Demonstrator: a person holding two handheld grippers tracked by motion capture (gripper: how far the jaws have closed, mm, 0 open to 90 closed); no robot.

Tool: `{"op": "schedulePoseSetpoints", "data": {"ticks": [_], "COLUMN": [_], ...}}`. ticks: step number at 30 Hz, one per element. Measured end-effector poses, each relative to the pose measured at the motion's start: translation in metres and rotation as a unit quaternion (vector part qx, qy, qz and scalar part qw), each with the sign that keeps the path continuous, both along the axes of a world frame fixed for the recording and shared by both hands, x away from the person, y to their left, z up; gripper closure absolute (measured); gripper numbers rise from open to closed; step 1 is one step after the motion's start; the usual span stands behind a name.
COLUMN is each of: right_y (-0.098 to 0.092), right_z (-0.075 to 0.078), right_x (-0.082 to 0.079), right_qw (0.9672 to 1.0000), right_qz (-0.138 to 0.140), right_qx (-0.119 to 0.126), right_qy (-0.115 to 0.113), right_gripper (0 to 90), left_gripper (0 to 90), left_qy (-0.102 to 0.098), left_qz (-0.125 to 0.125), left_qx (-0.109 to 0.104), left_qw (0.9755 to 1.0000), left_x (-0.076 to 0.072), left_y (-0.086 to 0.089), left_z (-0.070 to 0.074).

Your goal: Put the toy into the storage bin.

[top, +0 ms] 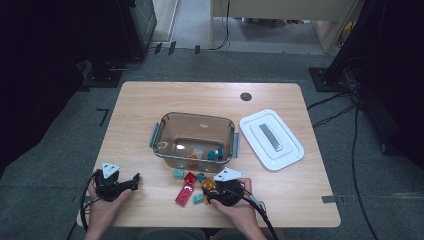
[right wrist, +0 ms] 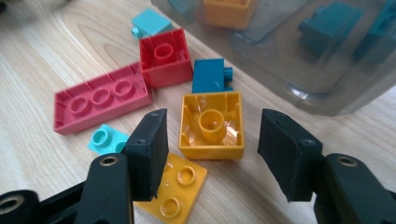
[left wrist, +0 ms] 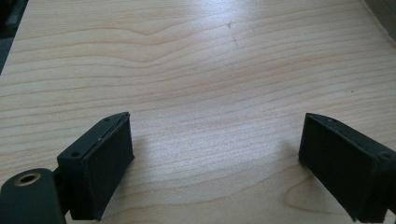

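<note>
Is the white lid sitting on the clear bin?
No, the white lid lies flat on the table to the right of the open clear bin.

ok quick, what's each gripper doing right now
left gripper: open, holding nothing, over bare table.
right gripper: open around the yellow brick, pads not touching it.

Both grippers are showing matte black bodies. The left gripper is wearing a grey three-cornered plate at its 12 o'clock, and a black cable is trailing off toward 7 o'clock. The right gripper is carrying a like plate, its cable running toward 5 o'clock. Each jaw is showing a flat black pad, small screws and a brass-ringed hole.
</note>
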State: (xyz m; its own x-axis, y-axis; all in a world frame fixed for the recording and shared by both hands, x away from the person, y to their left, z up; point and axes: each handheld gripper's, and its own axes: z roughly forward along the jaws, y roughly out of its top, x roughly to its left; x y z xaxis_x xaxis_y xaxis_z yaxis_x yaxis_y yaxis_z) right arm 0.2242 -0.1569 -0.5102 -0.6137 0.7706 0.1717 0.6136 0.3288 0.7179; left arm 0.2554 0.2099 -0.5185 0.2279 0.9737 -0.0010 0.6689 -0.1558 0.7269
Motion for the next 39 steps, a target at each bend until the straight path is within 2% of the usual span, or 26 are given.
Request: {"op": "schedulePoseSetpoints", "data": {"ticks": [1,2,6,12,22,24,33,39], "right_y": [0.003,0.004,0.003,-0.009,-0.053,-0.055,-0.093,-0.104], "right_z": [-0.003,-0.003,-0.003,0.002,0.020,0.021,0.038,0.049], "right_x": [-0.001,-0.001,-0.003,-0.003,-0.004,-0.004,0.000,0.002], "right_qw": [0.9999,0.9998,0.9996,0.9997,0.9993,0.9992,0.9987,0.9987], "right_qz": [0.001,0.003,0.006,0.001,-0.030,-0.031,-0.048,-0.048], "right_qx": [-0.015,-0.020,-0.022,-0.015,-0.008,-0.009,0.000,0.006], "right_qy": [-0.004,-0.009,-0.016,-0.017,-0.022,-0.022,-0.016,-0.017], "right_gripper": [50.7,54.2,59.6,59.9,59.9,59.9,60.0,60.0], "left_gripper": [9.9,9.9,9.9,9.9,9.9,9.9,9.9,9.9], "left_qy": [0.000,0.000,0.000,0.000,0.000,0.000,0.000,0.000], "left_qz": [0.000,0.000,0.000,0.000,0.000,0.000,0.000,0.000], "left_qx": [0.000,0.000,0.000,0.000,0.000,0.000,0.000,0.000], "left_qw": [1.0000,1.0000,1.0000,1.0000,1.0000,1.0000,1.0000,1.0000], "left_x": [0.000,0.000,0.000,0.000,0.000,0.000,0.000,0.000], "left_y": [0.000,0.000,0.000,0.000,0.000,0.000,0.000,0.000], "left_z": [0.000,0.000,0.000,0.000,0.000,0.000,0.000,0.000]}}
